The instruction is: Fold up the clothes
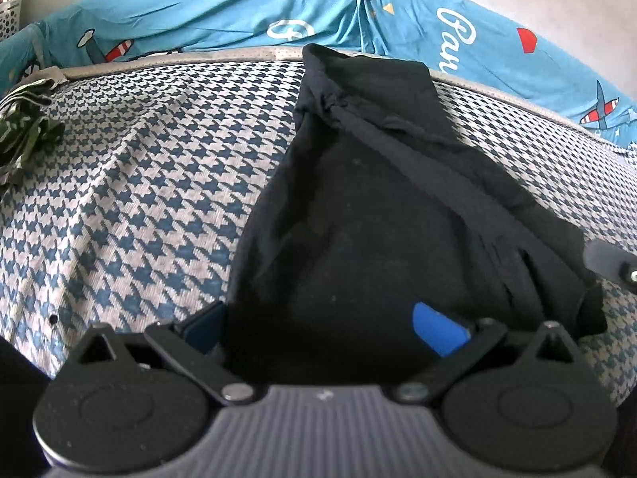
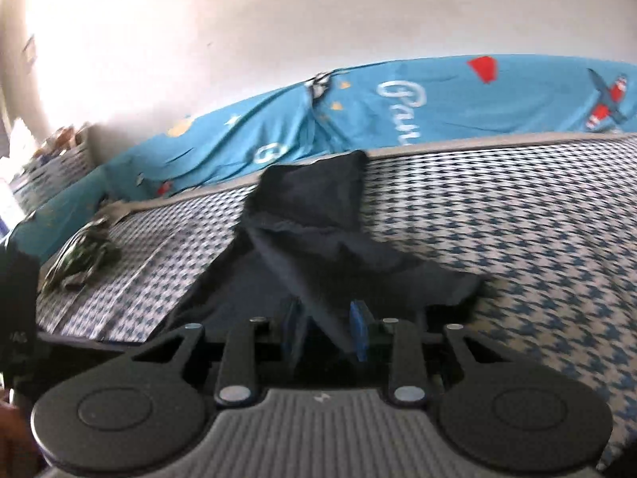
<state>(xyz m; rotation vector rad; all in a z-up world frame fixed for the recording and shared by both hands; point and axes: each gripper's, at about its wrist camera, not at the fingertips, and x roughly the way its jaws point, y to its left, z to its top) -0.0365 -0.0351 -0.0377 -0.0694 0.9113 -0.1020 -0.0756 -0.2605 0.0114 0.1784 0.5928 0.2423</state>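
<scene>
Houndstooth mattress (image 1: 131,183) lies open left of the black garment (image 1: 358,207); blue sheet (image 1: 469,28) reads "Pan". Right gripper (image 2: 327,328) pinches the garment; left gripper (image 1: 322,326) gapes around it.

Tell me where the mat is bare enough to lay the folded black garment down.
Bare houndstooth mat lies between the black garment and the green camouflage cloth. Another free stretch runs right of the garment toward the blue sheet. The middle, under both grippers, is crowded.
</scene>
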